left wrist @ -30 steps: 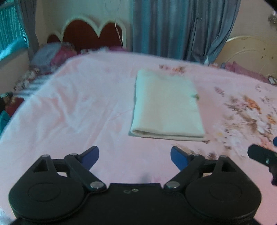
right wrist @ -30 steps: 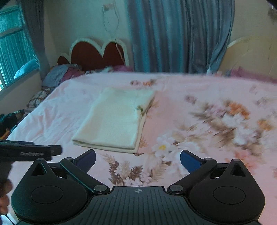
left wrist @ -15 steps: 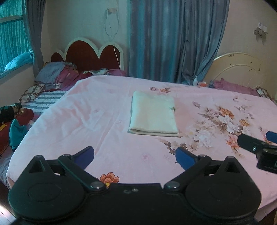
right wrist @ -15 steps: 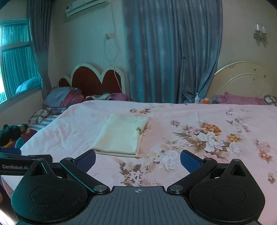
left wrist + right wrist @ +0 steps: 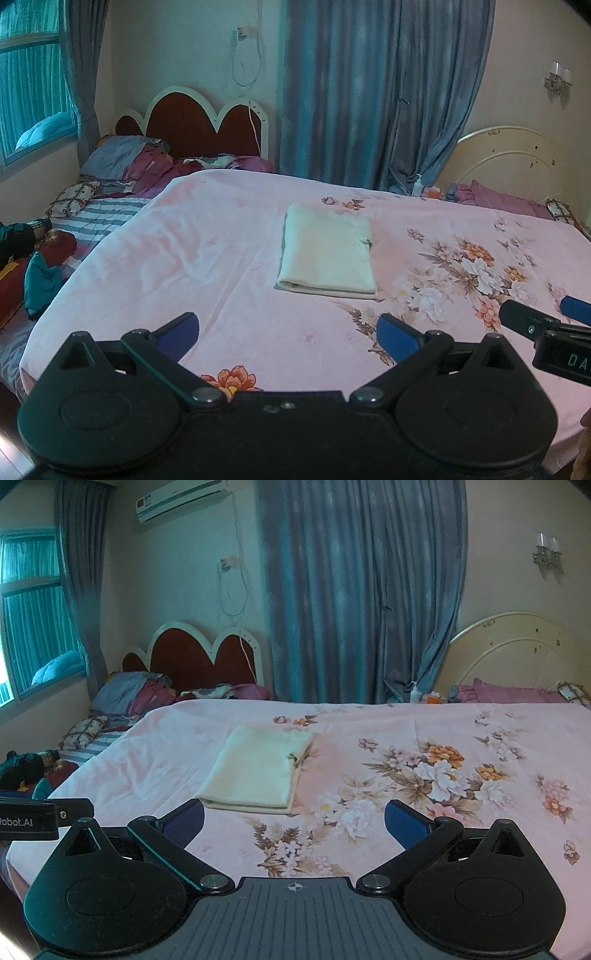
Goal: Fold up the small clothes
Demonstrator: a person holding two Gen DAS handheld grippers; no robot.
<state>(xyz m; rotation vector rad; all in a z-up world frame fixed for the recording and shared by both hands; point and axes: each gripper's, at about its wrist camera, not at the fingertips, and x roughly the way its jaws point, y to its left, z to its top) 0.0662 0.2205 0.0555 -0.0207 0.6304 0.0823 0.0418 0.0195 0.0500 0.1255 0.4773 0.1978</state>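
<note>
Both hand-held grippers have backed away from the bed and lifted since a second ago, so the folded cream cloth [image 5: 327, 254] looks smaller and further off than it did. The left hand-held gripper [image 5: 288, 332] has just been opening its jaws a bit more, and nothing sits between them. The right hand-held gripper [image 5: 293, 819] is spread wide too, and empty.

The cloth lies flat on the pink floral bedsheet [image 5: 207, 258], ahead of both grippers, slightly right of centre for the left one and left of centre for the right one. It looks like a tidy rectangle with the layered edge nearest us, so I'd say the fold is basically done.

For this step, I'd just keep clear of the cloth so nothing drags a corner loose. I can't make out another small garment to fetch.
</note>
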